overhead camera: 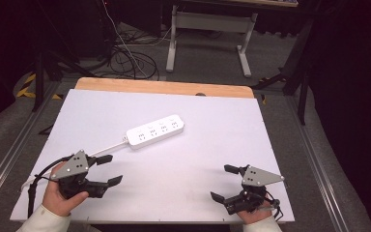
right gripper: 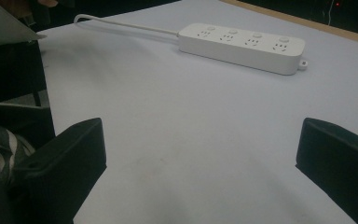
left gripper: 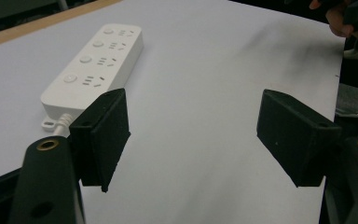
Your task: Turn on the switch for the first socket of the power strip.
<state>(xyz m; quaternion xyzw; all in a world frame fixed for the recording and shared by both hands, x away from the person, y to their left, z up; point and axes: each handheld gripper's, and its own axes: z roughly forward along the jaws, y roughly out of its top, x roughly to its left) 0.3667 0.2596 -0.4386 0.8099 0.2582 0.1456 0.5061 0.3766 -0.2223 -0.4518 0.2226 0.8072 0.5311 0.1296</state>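
**Both grippers released, power strip lying between them and the far edge**

From the high view, a white power strip (overhead camera: pixel 155 131) lies slantwise near the middle of a pale sheet-covered table (overhead camera: pixel 212 145), its white cord (overhead camera: pixel 107 148) running off toward the left gripper (overhead camera: pixel 110 169). That gripper sits at the near left corner, jaws spread with nothing between them; the right gripper (overhead camera: pixel 225 182) rests at the near right, jaws likewise parted and empty. Both are well apart from the strip. This view alone takes in the wooden strip of tabletop at the far edge, the grey carpet, the tangle of floor cables (overhead camera: pixel 125 60) and a white desk frame (overhead camera: pixel 207 36) beyond.

The left gripper view brings out the strip's detail: four outlet groups, each with a round button, a smooth rounded plastic casing, a small mounting lug beside the ribbed cord exit. Its blocky matte-black jaws [no point] stand wide, one just below the strip's near end in the picture.

The right gripper view shows the strip's long side, a lug at the free end and the cord curving away across the table surface.
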